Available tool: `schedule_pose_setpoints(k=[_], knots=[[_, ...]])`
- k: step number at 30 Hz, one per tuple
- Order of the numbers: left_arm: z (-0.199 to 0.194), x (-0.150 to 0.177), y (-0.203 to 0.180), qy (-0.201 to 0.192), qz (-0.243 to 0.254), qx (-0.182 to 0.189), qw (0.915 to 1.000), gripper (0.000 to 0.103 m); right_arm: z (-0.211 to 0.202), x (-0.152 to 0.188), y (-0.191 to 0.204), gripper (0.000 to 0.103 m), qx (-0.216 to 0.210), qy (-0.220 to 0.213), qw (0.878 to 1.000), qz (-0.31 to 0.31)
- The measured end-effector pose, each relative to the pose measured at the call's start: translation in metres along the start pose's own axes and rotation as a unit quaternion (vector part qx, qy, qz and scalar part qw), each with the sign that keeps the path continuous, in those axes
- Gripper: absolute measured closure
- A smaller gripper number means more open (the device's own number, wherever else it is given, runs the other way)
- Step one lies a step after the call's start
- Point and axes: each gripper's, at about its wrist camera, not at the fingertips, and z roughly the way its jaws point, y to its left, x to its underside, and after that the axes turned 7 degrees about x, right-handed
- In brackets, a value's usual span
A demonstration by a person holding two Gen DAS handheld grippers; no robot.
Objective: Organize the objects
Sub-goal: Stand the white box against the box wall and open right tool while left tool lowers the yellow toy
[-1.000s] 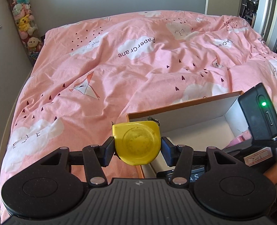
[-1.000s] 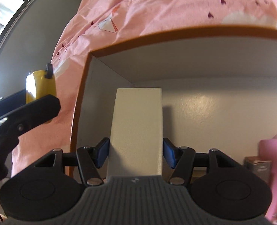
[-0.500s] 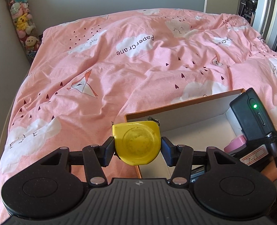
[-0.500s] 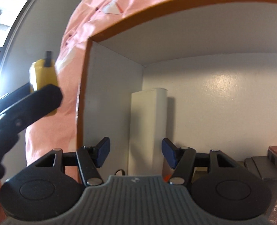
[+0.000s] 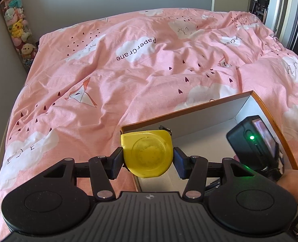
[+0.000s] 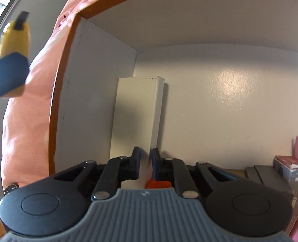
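The left tongs (image 5: pixel 148 158) pinch a yellow tape measure (image 5: pixel 147 154) above the box's (image 5: pixel 189 112) near corner. The right tongs (image 6: pixel 145 162), pressed together and empty, hover over the white block (image 6: pixel 137 111) lying inside the box.

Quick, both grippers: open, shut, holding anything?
Left gripper: shut on the round yellow plastic tape measure.
Right gripper: shut, empty, above the white rectangular box lying in the orange-rimmed cardboard box.
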Motion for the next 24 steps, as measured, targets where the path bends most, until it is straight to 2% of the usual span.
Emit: schedule_pose_setpoints(k=[5, 7, 11, 14, 16, 18, 21, 24], knots=[[0.002, 0.001, -0.008, 0.005, 0.014, 0.009, 0.9998, 0.043, -0.007, 0.001, 0.005, 0.09, 0.005, -0.002, 1.0, -0.03], [0.003, 0.001, -0.011, 0.007, 0.024, 0.013, 0.9996, 0.043, -0.02, 0.004, 0.005, 0.089, 0.012, -0.019, 0.998, -0.05], [0.013, -0.001, -0.022, 0.029, 0.074, 0.021, 0.9966, 0.043, -0.05, 0.008, -0.001, 0.087, 0.051, -0.068, 0.992, -0.094], [0.03, -0.004, -0.032, 0.055, 0.125, 0.021, 0.9905, 0.043, -0.066, 0.01, -0.01, 0.086, 0.077, -0.088, 0.986, -0.115], [0.046, -0.005, -0.041, 0.075, 0.179, 0.019, 0.9807, 0.043, -0.073, 0.011, -0.014, 0.086, 0.087, -0.097, 0.983, -0.129], [0.065, -0.006, -0.047, 0.1, 0.234, 0.014, 0.9671, 0.043, -0.076, 0.009, -0.019, 0.086, 0.093, -0.104, 0.981, -0.133], [0.093, -0.003, -0.05, 0.14, 0.312, 0.004, 0.9395, 0.043, -0.076, 0.007, -0.026, 0.086, 0.096, -0.111, 0.981, -0.129], [0.113, 0.001, -0.047, 0.17, 0.363, -0.004, 0.916, 0.043, -0.074, 0.008, -0.027, 0.086, 0.091, -0.113, 0.981, -0.128]])
